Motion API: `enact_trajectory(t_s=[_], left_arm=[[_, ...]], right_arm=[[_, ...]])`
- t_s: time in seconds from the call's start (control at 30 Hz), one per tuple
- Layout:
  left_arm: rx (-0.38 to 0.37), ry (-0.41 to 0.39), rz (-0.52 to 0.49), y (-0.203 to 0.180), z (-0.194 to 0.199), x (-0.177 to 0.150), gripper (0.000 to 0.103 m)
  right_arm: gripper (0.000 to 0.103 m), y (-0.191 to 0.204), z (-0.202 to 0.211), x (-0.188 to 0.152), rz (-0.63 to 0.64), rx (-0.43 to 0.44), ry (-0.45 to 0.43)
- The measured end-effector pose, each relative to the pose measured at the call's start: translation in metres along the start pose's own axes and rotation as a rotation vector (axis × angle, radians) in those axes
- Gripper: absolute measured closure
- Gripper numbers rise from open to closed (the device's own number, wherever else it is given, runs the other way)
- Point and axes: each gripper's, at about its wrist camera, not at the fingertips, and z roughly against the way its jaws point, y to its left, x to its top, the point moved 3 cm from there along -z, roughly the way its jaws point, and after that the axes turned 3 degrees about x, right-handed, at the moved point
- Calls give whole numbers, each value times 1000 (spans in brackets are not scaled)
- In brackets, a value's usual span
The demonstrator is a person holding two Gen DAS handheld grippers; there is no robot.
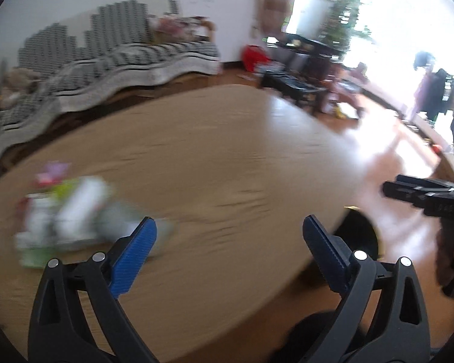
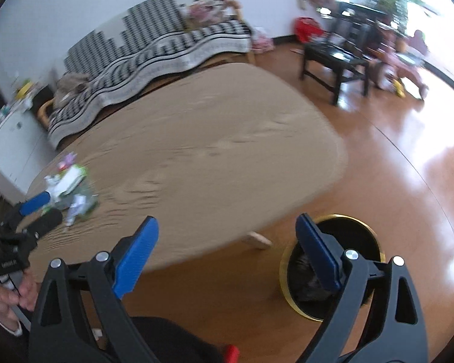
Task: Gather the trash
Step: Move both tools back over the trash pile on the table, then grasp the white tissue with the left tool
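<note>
A: You are in a living room with a glossy wooden floor (image 2: 408, 181), a sofa (image 2: 154, 54) under a black-and-white patterned throw along the white wall, and bright windows at the right. In front of you stands a low oval bench (image 2: 215, 139) with a tan top.

B: Where is the trash?

A: A blurred pile of trash (image 2: 72, 190), white, green and pink wrappers and packets, lies on the bench near its left end. Any print on the packets is too smeared to read. The only writing in view is a small pale mark on the body of your left gripper (image 2: 42, 211), and it cannot be made out either.

B: And the grippers?

A: Your left gripper has its blue pads spread wide with nothing between them, just beside the pile. Your right gripper (image 2: 227, 242) is likewise wide apart and empty, over the near edge of the bench.

B: The bin?

A: A round black bin (image 2: 357, 236) with a gold rim stands on the floor just off the bench's right end, something dark inside it.
</note>
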Motion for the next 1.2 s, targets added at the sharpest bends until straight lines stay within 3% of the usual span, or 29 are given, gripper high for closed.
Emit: enact_trajectory(t_s=[0.23,0.43,0.63,0.77,0.97,1.0,1.07,1.2], left_arm=[[211,12,54,142,35,-24,9],[276,23,48,207,35,-35,9],[257,57,59,243,5,-47,9],[262,70,0,246,-20,-43,9],[204,62,-14,244,-48,-37,10],[204,71,-16,246,-54,-38,11],[198,100,-7,249,-63,-40,26],[182,126,27,259,-75,-45,40]], right_arm=[[14,138,-42,10,144,117,52],[14,230,-73,4,291,148,91],[14,271,-104,10,298,202,128],[14,290,-133,27,253,252,169],[14,317,-198,45,153,279,267],[14,320,-206,47,134,274,277],[14,324,-226,52,83,275,310],[14,324,-254,57,-10,282,362]])
